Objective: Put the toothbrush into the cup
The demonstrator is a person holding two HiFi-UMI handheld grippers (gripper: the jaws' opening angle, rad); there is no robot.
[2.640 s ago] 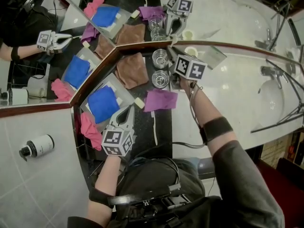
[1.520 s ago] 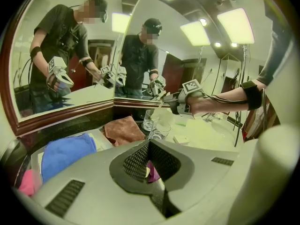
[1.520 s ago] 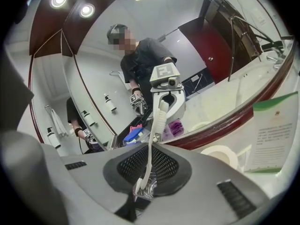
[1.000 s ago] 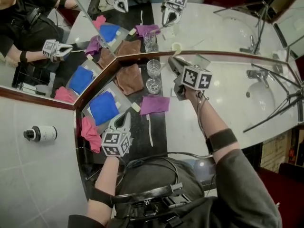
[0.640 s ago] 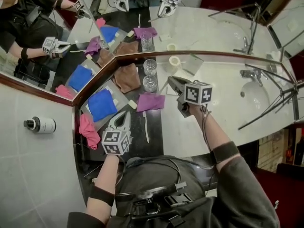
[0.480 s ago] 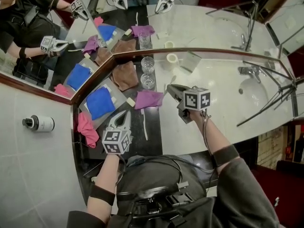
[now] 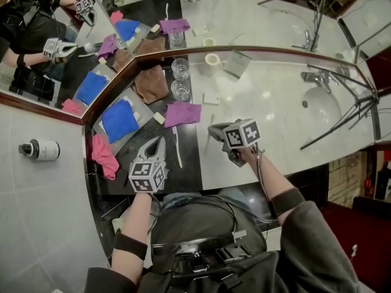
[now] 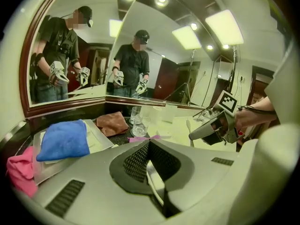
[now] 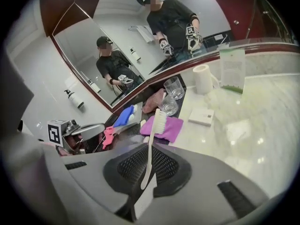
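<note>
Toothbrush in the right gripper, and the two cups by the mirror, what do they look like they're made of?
Toothbrush: seemingly plastic, with a smooth, off-white one-piece handle and pale bristles at the head.
Cups: clear glass, or possibly clear plastic. The dark counter shows through their walls, and the rims catch bright glints.
</note>
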